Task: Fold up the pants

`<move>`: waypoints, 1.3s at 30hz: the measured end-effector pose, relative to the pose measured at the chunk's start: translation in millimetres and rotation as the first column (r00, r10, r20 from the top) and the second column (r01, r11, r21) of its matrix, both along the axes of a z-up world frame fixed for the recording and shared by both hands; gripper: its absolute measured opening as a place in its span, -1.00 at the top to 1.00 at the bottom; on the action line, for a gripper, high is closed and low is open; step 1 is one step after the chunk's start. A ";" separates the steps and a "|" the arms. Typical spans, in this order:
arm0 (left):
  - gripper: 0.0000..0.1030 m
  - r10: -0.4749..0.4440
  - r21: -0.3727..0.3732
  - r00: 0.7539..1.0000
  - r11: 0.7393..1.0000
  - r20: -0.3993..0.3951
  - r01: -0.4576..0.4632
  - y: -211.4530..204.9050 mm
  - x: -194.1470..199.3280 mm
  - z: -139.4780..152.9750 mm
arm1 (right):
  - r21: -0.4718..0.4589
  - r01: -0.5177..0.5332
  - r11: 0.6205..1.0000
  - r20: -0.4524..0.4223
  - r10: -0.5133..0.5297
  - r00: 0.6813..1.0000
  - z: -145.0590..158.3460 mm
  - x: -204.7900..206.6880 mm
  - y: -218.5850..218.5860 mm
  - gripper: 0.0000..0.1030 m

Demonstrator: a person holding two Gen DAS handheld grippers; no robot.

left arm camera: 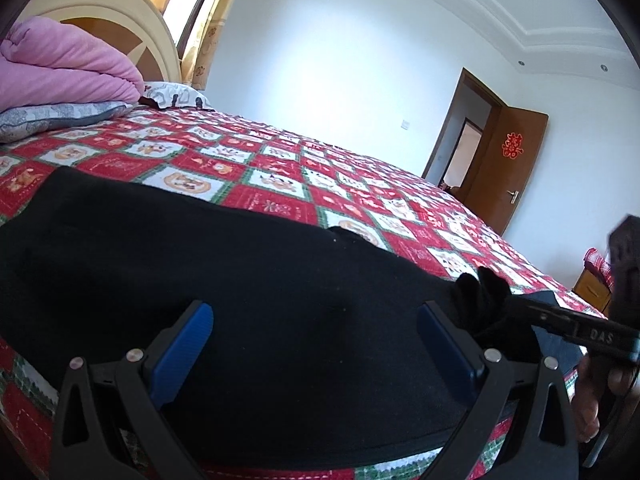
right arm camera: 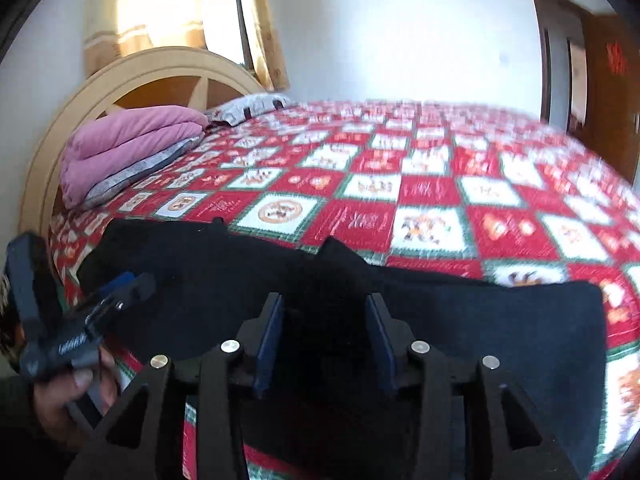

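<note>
The black fabric pants (left arm camera: pixel 224 280) are being laid flat along the near edge of the red-and-white patchwork quilted bed (left arm camera: pixel 360 208), ready for folding. The left gripper (left arm camera: pixel 314 344) is being held wide open above them; the right gripper (right arm camera: pixel 326 336) is being held part-open, gripping nothing.

We see quilt (left arm camera: pixel 280 168), red and white checks | pink blanket (left arm camera: pixel 68 68) on grey pillow (left arm camera: pixel 48 118) by headboard (right arm camera: pixel 132 80) | open door (left arm camera: pixel 508 164) | curtain (right arm camera: pixel 140 4).
</note>
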State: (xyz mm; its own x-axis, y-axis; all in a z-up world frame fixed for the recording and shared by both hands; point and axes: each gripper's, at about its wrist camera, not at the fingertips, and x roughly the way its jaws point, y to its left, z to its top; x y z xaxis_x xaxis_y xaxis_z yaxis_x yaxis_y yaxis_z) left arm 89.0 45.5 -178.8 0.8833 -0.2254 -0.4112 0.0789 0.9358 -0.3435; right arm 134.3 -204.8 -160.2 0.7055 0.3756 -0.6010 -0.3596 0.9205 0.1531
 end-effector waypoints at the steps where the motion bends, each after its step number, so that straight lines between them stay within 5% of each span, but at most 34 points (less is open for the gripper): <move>1: -1.00 0.000 0.000 1.000 1.000 -0.001 0.000 -0.2 0.0 -0.3 | 0.020 -0.016 1.000 -0.031 0.016 0.999 -2.4 6.5 3.5 0.14; 5: -1.00 0.005 -0.006 1.000 1.000 -0.001 -0.005 2.2 -0.8 -0.5 | 0.011 -0.058 0.998 -0.094 0.059 0.994 -13.7 11.3 23.9 0.51; 18: -1.00 0.052 -0.010 0.999 0.999 -0.001 -0.052 9.4 -2.0 -0.7 | -0.257 -0.170 0.951 -0.015 0.172 0.985 -18.8 -28.0 61.4 0.42; 25: -1.00 0.058 -0.009 0.998 0.998 -0.002 -0.058 9.6 -1.8 -1.0 | -0.166 -0.091 0.982 -0.024 0.088 0.996 -0.8 -49.7 33.7 -0.13; 31: -1.00 0.062 -0.017 0.998 0.998 0.001 -0.062 11.2 -2.3 -0.6 | -0.131 -0.151 0.980 -0.127 0.135 0.983 -32.3 -46.8 39.5 -0.18; 34: -1.00 0.075 -0.033 0.997 0.997 -0.001 -0.075 15.8 -3.1 -1.9 | -0.017 -0.188 0.982 -0.113 0.185 0.976 -17.9 -47.2 31.0 -0.19; 39: -1.00 0.076 -0.020 0.997 0.997 -0.002 -0.076 16.7 -2.9 0.3 | 0.074 -0.084 0.994 -0.058 0.088 0.994 6.4 -17.3 17.0 -0.20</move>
State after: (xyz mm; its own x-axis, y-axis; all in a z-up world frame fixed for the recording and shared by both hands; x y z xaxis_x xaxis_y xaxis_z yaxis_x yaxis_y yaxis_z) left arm 86.1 62.2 -178.5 0.8977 -0.1658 -0.4083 0.0074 0.9320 -0.3623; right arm 117.0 -187.8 -153.8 0.6315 0.4766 -0.6116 -0.4248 0.8725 0.2413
